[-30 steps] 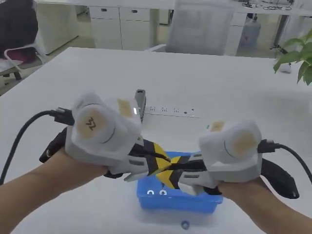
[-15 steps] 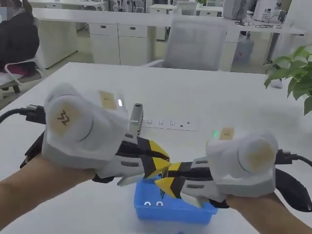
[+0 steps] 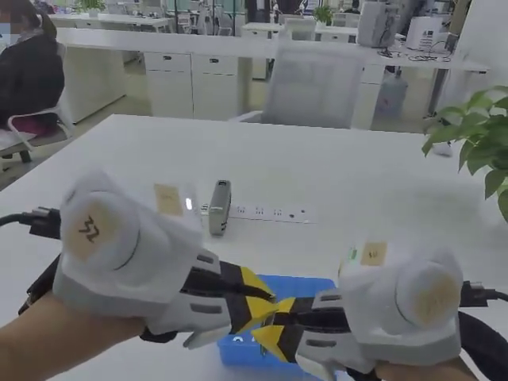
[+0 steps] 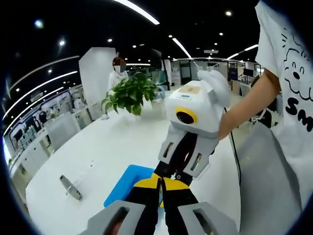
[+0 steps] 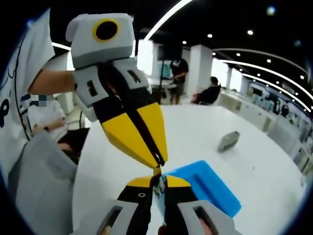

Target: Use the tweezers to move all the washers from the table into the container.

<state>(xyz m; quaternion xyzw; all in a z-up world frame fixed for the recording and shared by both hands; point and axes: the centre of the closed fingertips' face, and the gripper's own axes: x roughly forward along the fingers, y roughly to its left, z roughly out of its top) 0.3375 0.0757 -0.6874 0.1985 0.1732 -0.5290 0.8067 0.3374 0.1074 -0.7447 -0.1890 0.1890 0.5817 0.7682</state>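
Both grippers meet tip to tip above the blue container. My left gripper comes in from the left with its yellow jaw tips pressed together. My right gripper comes in from the right. In the right gripper view the right gripper is shut on a thin pale strip, apparently the tweezers, whose end touches the tip of the left gripper. The left gripper view has the left gripper shut just under the right gripper. A small washer shows faintly inside the container.
A grey oblong device and a white power strip lie on the white table behind the container. A potted plant stands at the right edge. An office chair is at the table's far side, and a person sits far left.
The head camera has tilted up, so grippers and container sit lower in the picture. The gripper tips stay together over the container. The washer lying in front of the container has left the picture.
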